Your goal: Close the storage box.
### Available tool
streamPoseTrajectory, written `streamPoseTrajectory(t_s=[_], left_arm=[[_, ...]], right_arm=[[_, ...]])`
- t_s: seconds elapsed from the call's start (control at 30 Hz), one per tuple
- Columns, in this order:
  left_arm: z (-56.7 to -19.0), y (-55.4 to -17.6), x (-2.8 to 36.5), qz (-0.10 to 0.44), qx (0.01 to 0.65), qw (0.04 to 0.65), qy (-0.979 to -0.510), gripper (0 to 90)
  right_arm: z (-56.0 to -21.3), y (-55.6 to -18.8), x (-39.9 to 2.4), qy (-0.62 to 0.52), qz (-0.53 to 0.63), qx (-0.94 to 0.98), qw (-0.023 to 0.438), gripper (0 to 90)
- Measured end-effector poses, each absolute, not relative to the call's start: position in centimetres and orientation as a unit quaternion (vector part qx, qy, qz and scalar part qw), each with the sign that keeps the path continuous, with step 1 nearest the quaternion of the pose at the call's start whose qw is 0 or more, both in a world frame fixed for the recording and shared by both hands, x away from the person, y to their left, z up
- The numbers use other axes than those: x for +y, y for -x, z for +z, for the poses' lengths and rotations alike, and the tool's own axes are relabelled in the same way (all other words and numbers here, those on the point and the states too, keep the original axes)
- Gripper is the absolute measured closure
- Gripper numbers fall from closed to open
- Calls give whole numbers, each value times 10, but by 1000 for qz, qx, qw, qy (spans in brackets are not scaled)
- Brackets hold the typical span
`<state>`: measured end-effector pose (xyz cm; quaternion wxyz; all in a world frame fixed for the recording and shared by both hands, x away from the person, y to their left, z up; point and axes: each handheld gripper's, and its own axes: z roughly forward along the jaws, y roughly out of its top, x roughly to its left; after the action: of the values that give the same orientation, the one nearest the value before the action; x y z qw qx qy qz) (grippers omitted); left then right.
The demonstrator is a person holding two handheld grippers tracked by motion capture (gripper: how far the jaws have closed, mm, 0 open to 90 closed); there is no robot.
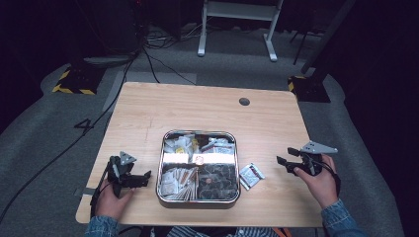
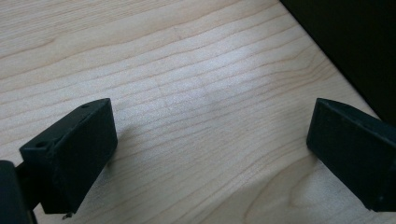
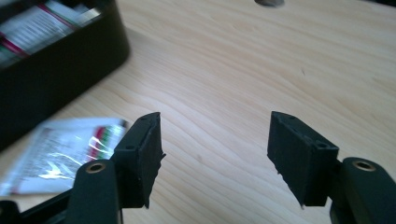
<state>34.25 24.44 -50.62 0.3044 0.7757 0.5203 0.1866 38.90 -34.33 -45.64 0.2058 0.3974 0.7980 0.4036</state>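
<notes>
high view: tray (image 1: pixel 198 202) centred – grippers (image 1: pixel 131 177) (image 1: pixel 289 162) on bare table (image 1: pixel 148 111) edges.

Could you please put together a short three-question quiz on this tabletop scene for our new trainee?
1. True or false: the loose packet lies on the table outside the tray.
2. Which gripper is nearer that packet: (a) the left gripper or (b) the right gripper?
3. Fill in: both grippers' jaws stand ____ with nothing between them.

Key
1. True: it lies just off the tray's right side, near its front corner.
2. (b): in the right gripper view the packet lies beside that gripper's jaw.
3. Open: both gripper views show bare wood between the jaws.
</notes>
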Motion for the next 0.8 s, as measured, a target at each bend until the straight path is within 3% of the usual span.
streamPoseTrajectory(t_s=[0.57, 0.8], left_arm=[[-506, -342, 244, 187, 520, 304, -776, 20], [-506, -342, 244, 187, 520, 305, -776, 20]], right_arm=[[-499, -397, -352, -414, 360, 815, 189, 296], [-505, -401, -349, -412, 355, 818, 184, 133]])
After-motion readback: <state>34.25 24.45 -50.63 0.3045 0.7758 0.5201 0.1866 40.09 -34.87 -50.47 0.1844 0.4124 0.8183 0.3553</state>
